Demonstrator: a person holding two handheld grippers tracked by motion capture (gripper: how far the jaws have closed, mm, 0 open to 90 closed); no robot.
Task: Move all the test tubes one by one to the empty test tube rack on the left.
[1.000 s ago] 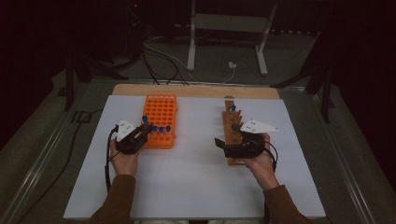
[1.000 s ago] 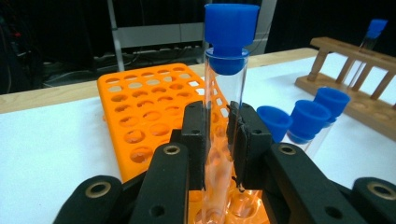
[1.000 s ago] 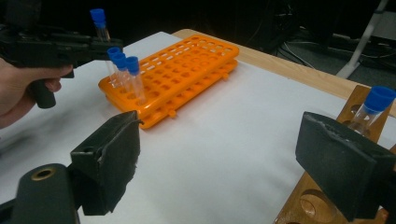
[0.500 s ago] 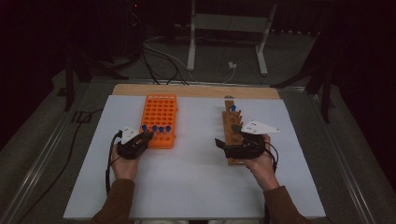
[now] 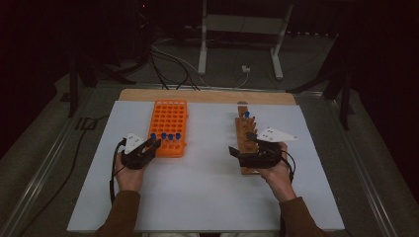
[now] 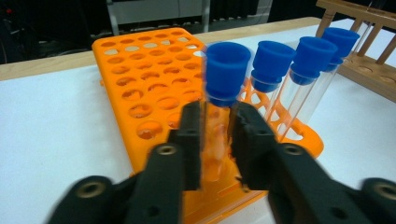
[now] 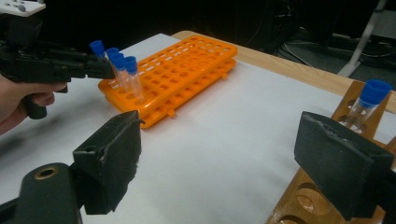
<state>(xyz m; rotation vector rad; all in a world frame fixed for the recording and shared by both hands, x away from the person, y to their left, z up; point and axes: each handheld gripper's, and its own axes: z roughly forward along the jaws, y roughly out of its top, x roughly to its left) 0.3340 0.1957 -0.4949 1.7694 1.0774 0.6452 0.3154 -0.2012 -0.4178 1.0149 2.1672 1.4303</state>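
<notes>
Tube (image 6: 219, 98) with the blue cap stands in the orange rack's (image 5: 168, 121) near row, clenched by your left gripper (image 6: 215, 140); lift it straight up, clear of its neighbours (image 6: 285, 88); right gripper (image 5: 236, 153) rests released by the wooden rack (image 5: 243, 129).

My left gripper (image 5: 153, 144) has drawn back a little toward me along the near end of the orange rack (image 5: 168, 118). A second ago its jaws lay over the row of blue-capped tubes; now they sit at the rack's near left corner, pinched on the leftmost tube (image 6: 219, 107).
</notes>
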